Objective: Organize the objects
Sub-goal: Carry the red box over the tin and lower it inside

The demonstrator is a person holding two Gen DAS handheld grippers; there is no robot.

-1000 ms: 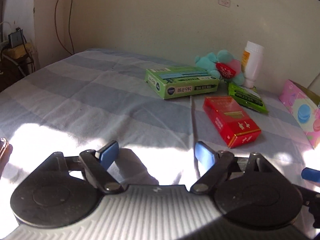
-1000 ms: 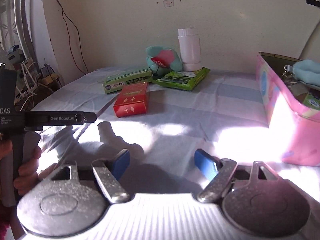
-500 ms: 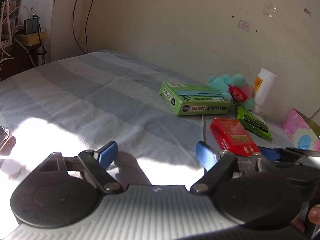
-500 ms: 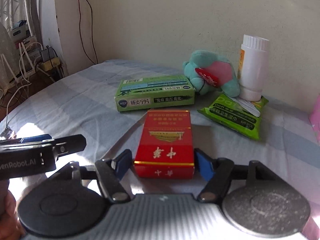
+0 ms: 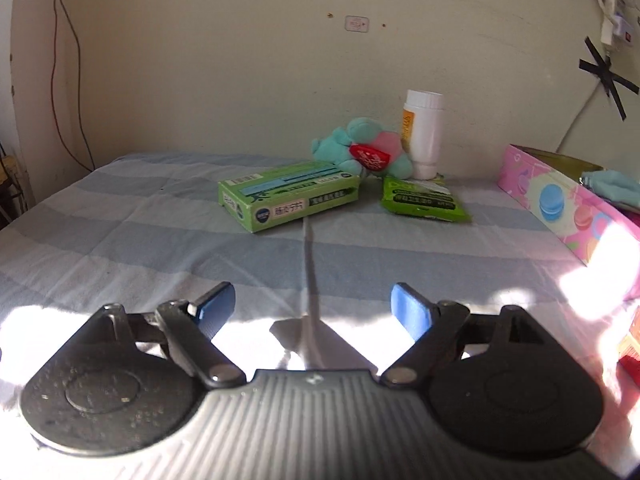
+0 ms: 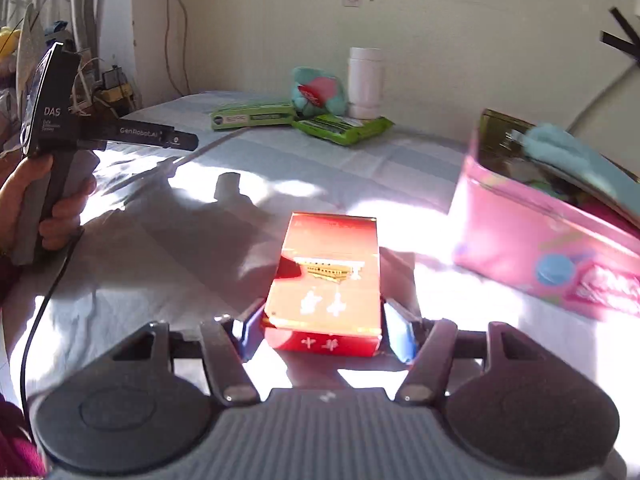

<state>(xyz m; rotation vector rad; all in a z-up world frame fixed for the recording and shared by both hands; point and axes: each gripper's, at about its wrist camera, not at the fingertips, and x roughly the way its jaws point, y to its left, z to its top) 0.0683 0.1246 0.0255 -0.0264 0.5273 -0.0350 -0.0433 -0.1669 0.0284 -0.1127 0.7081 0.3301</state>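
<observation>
**Red box in transit toward pink box**

We are holding the left gripper released and empty, hovering over the striped sheet; the green box and green packet are lying well ahead of it. We are clamping the right gripper on the near end of the red box, raised off the sheet, with the pink box ahead to its right. Risk we are noting: the grasp is sitting only at the box's near end, so a quick swing may be levering it loose, or its far end may be catching the pink rim.
</observation>
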